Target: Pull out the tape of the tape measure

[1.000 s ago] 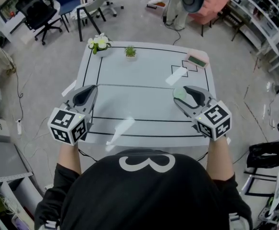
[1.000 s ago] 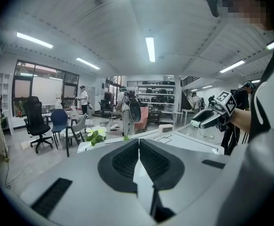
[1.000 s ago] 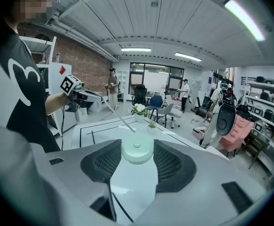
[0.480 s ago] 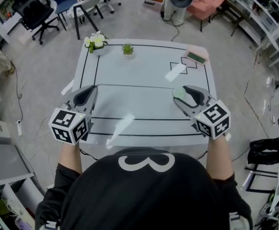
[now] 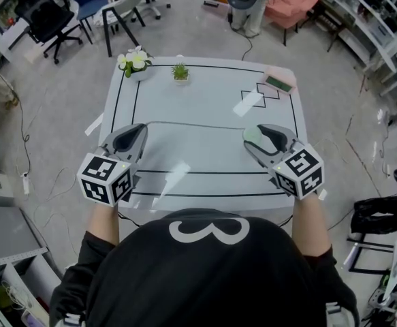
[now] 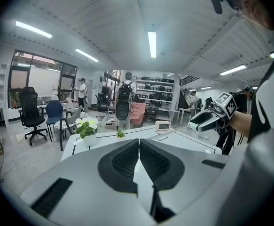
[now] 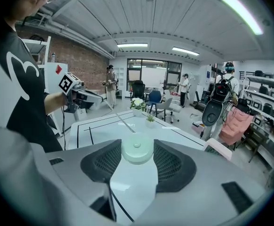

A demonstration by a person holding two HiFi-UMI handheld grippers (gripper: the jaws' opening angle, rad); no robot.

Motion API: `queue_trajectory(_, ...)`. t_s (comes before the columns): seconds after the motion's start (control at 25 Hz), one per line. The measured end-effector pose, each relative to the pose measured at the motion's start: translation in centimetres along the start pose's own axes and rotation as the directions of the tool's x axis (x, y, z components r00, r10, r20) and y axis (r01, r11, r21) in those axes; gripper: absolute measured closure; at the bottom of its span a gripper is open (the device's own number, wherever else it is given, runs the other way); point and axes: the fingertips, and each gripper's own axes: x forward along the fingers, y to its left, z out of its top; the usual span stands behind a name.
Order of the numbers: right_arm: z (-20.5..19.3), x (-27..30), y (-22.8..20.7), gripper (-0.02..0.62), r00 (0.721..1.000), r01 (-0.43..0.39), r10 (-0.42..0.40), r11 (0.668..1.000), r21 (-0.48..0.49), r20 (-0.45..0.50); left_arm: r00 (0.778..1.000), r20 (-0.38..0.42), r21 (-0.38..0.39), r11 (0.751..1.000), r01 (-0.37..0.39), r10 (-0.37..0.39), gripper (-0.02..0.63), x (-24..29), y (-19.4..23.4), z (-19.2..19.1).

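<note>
Open lab floor, white table (image 5: 205, 94) with black marked lines, person standing at its near edge with a claw in each hand.

Right claw (image 5: 258, 138) is roughly half open and clamped on the pale green round tape measure (image 7: 137, 149); the case sits squarely between the pads, above the table's right half. Left claw (image 6: 138, 142) is fully closed over the left half. A thin tape (image 7: 120, 119) runs from the case across to the left claw's tip, so it looks pinched there by its end.

Step in hand: the pull itself. The tape already spans the gap between the claws, so the task looks largely done. Next move, judged: draw the left claw further left while the right holds the case steady, keeping the pinch firm. A slip could let the strip snap back.

Around: white flowers (image 5: 134, 61) and a small green plant (image 5: 180, 71) at the far edge, a pink box (image 5: 280, 82) at the far right corner, all well apart from both claws. Nothing lies between the claws. Office chairs (image 5: 48, 16) and other people stand beyond the table, clear of the pull.
</note>
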Motion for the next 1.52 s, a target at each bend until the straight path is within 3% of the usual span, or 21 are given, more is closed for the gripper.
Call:
queue_trajectory(0.32,-0.7,0.1,-0.3,0.371,1.000,0.006,-0.006,1.000,0.012,-0.027,0.999,-0.032,-0.025,0.999,0.019,-0.020,0.598,1.0,0.0,-1.2)
queue_trajectory(0.56,-3.5,1.6,-0.6,0.371,0.996,0.014,-0.010,0.999,0.047,-0.087,0.995,-0.099,-0.065,0.998,0.027,-0.033,0.598,2.4,-0.2,-4.0)
queue_trajectory(1.04,-10.9,6.8,-1.5,0.371,0.977,0.000,0.023,0.994,0.108,-0.214,0.955,-0.292,-0.120,0.993,0.010,-0.045,0.598,6.1,-0.1,-11.9)
queue_trajectory(1.36,-14.7,9.1,-1.4,0.371,0.954,0.001,0.021,0.997,0.071,-0.300,0.908,-0.419,-0.005,1.000,0.019,-0.020,0.598,7.9,-0.6,-15.6)
queue_trajectory(1.52,-15.1,9.2,-1.4,0.370,0.954,-0.012,0.034,0.997,0.077,-0.297,0.893,-0.450,0.040,0.999,0.024,-0.003,0.598,8.2,-0.6,-16.4)
